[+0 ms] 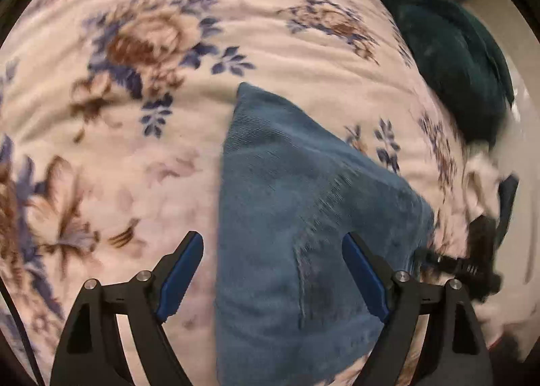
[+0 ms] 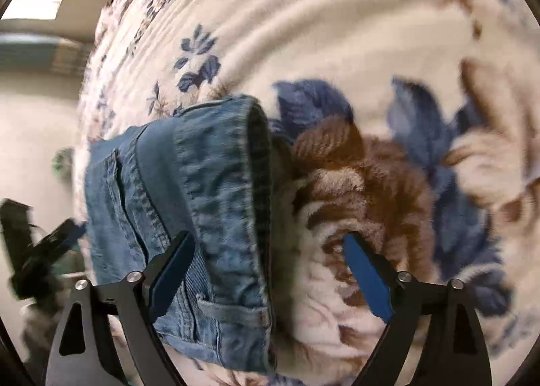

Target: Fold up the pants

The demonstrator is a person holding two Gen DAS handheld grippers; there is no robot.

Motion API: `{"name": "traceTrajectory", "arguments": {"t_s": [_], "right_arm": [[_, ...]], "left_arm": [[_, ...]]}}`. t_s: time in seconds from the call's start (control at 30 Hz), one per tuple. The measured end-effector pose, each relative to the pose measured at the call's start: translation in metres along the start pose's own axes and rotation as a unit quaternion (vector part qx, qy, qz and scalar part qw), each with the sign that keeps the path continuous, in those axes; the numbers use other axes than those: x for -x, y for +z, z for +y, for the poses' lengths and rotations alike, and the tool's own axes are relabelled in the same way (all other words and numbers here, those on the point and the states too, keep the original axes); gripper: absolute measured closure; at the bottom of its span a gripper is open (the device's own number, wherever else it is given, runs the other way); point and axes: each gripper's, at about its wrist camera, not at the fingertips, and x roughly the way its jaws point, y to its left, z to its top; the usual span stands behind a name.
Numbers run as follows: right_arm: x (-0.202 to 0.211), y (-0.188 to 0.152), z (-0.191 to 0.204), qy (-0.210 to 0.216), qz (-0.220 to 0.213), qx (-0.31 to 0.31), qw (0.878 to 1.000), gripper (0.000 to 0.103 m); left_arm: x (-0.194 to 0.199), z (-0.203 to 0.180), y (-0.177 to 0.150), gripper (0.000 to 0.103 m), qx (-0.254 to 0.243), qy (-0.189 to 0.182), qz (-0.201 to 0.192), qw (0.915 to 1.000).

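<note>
2 grippers, left gripper [image 1: 272, 271] and right gripper [image 2: 270, 268], hover with jaws wide and empty over blue denim pants [image 1: 287, 217] lying on a floral blanket [image 1: 135, 116], where a clean fold likely needs both edges gripped evenly.

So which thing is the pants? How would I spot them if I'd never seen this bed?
Look at the big fluffy blanket, cream with blue and brown flowers. Lying on it is a folded bundle of blue denim, the pants, with stitched seams and a belt loop near the waistband. The dark green cloth at the blanket's edge is plain and fuzzy; only the pants are faded blue jean fabric.
</note>
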Motion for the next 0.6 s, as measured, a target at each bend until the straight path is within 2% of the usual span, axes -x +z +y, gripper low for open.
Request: {"name": "traceTrajectory", "arguments": {"t_s": [0.07, 0.23, 0.4, 0.6], "right_arm": [[-0.006, 0.006, -0.011, 0.038, 0.007, -0.009, 0.999, 0.003], [-0.018, 0.026, -0.009, 0.123, 0.044, 0.017, 0.991, 0.002], [-0.046, 0.024, 0.012, 0.135, 0.096, 0.059, 0.984, 0.001], [-0.054, 0.025, 0.02, 0.17, 0.114, 0.055, 0.977, 0.0]], "left_arm": [[-0.014, 0.006, 0.004, 0.019, 0.006, -0.007, 0.018, 0.9998], [-0.034, 0.012, 0.005, 0.019, 0.012, -0.042, 0.045, 0.998], [-0.04, 0.016, 0.004, 0.019, 0.008, -0.057, 0.06, 0.9965], [-0.049, 0.017, 0.004, 0.019, 0.0, -0.073, 0.075, 0.9945]]}}
